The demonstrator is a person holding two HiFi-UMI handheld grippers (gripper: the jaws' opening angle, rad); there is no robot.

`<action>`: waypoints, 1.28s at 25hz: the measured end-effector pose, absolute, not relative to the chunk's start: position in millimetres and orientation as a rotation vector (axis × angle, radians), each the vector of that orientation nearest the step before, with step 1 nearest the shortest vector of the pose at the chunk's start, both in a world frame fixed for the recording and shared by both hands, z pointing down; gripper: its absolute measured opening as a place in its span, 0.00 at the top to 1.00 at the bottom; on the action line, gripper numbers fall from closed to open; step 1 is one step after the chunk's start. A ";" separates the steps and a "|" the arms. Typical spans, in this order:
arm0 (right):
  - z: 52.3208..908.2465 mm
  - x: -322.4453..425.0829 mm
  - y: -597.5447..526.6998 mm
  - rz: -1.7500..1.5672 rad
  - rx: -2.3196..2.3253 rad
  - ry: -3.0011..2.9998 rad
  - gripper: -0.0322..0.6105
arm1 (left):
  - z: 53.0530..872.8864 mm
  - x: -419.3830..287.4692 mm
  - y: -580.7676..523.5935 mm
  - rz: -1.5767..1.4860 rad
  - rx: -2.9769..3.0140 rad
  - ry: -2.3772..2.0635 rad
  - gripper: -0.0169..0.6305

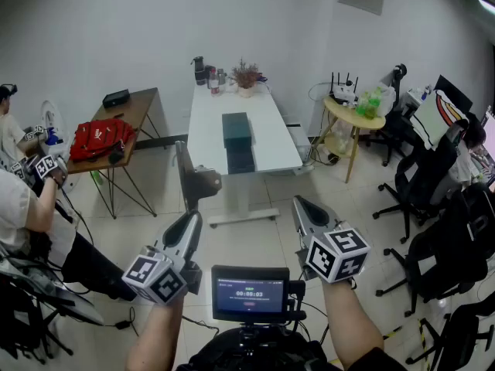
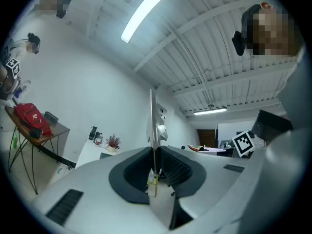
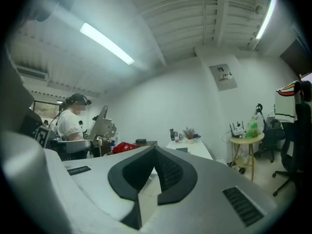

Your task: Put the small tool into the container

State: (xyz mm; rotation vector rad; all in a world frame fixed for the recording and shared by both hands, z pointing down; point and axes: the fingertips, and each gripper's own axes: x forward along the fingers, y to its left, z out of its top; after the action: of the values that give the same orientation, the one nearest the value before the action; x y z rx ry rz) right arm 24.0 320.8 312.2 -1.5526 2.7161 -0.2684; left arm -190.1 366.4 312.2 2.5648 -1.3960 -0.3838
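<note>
Left gripper, lower left: fingers clamped on flat grey metal tool, likely bound for dark-green box on white counter; right gripper fingers together, empty.

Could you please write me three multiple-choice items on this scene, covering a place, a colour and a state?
1. Where does the plant stand?
A. On the floor
B. At the far end of the white table
C. On the round table

2. What colour is the bag on the wooden table?
A. Red
B. Blue
C. Yellow

3. How is the left claw?
A. Wide open and empty
B. Closed on a bottle
C. Closed on a thin metal tool

Answers:
1 B: the plant sits at the far end of the white table.
2 A: the bag on the wooden table is plainly red.
3 C: the left gripper view shows the left claw pressed on the tool, seen edge-on.
</note>
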 end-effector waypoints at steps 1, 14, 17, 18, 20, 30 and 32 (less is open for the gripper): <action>313.5 17.2 319.8 -0.263 -1.553 2.711 0.94 | 314.4 -196.9 364.9 -0.386 2.569 -1.391 0.85; 329.8 -26.4 297.9 -0.241 -1.573 2.696 0.94 | 346.4 -219.0 333.3 -0.352 2.562 -1.308 0.85; 326.2 -36.8 267.0 -0.232 -1.556 2.690 0.94 | 346.6 -225.6 304.3 -0.345 2.562 -1.317 0.85; 326.1 -39.8 256.2 -0.237 -1.543 2.693 0.94 | 346.0 -227.1 294.2 -0.343 2.558 -1.323 0.85; 325.5 -36.8 237.4 -0.242 -1.517 2.706 0.94 | 342.1 -221.7 277.7 -0.344 2.550 -1.340 0.85; 315.3 -9.1 76.4 -0.229 -1.411 2.768 0.94 | 330.0 -195.1 126.2 -0.384 2.504 -1.427 0.85; 310.3 -1.5 48.6 -0.230 -1.389 2.775 0.94 | 327.0 -188.2 101.4 -0.390 2.479 -1.440 0.85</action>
State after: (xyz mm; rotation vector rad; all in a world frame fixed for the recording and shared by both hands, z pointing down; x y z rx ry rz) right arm -1.5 48.6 310.3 -1.3890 2.7749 -0.2296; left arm -188.2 101.4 327.0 2.4793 -1.4396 -0.3895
